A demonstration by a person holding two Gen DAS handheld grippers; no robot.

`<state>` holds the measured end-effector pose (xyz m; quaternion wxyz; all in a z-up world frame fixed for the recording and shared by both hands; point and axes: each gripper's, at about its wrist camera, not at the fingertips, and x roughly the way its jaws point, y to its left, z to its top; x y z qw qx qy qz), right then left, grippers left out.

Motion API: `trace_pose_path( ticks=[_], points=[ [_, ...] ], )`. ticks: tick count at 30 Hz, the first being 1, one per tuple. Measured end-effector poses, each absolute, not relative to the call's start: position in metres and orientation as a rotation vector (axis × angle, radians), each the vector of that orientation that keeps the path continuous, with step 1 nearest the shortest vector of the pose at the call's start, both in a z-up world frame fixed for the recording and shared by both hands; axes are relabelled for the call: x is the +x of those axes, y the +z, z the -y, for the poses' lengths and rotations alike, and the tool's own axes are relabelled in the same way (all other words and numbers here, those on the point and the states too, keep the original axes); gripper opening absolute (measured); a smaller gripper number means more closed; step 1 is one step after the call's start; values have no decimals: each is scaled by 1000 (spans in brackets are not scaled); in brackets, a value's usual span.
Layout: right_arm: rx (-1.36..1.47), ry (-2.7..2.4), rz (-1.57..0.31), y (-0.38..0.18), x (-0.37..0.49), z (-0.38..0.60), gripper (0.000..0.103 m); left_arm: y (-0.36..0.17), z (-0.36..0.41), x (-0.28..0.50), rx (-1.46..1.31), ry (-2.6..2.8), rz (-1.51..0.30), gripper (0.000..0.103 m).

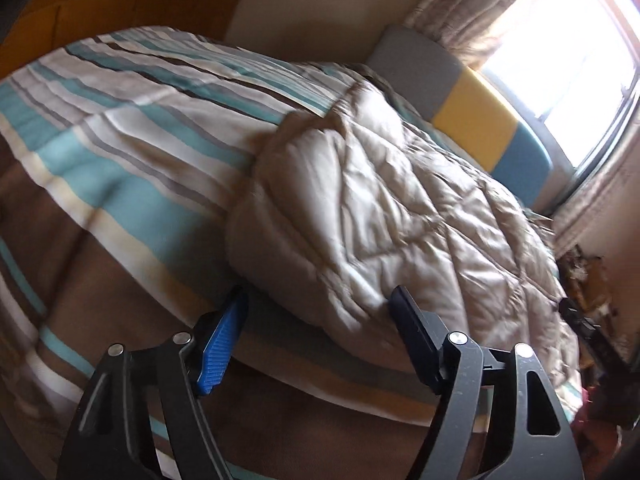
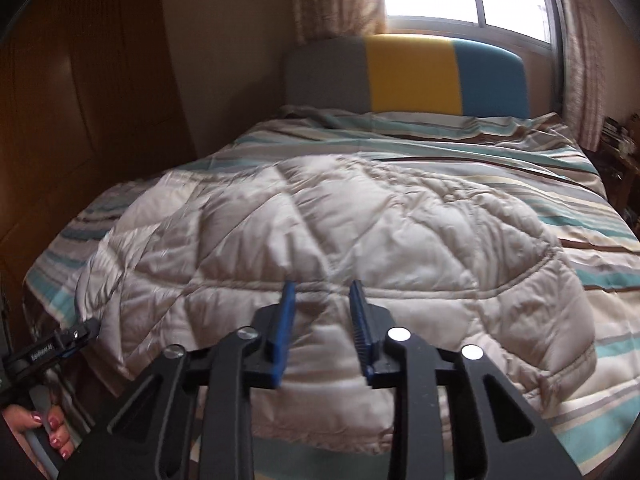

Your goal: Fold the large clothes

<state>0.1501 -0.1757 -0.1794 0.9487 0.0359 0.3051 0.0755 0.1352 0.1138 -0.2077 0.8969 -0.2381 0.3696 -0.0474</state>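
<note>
Quilted beige comforter [image 2: 320,240] spread on striped bed [image 2: 560,208], long axis crosswise, near edge just ahead of both: left tongs [image 1: 320,304] agape and empty at corner, right tongs [image 2: 322,300] narrowed over edge, gripping nothing.

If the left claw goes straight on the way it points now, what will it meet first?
Most likely the near edge of the beige quilt, which lies just ahead of the left claw. Depth is unclear.
</note>
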Motion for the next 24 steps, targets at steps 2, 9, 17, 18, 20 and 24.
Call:
trace_pose_path(
  ticks=[2,9,17,18,20,24],
  points=[
    [44,157,-641,-188,156,168,17,-208,-110,136,-514,-138,-768,73],
    [-22,158,-751,-230,176,158,15,-215,-104,154,-599,-167,-765,73],
    [-24,152,-748,-235,175,155,15,-223,-108,168,-774,-66,-694,67],
    [-26,150,-745,-235,175,154,15,-224,-111,169,-796,-50,-687,64],
    [-27,147,-740,-234,173,157,15,-226,-115,171,-851,-30,-674,50],
    [-17,140,-733,-235,169,157,15,-215,-111,169,-860,-23,-647,31]
  ],
)
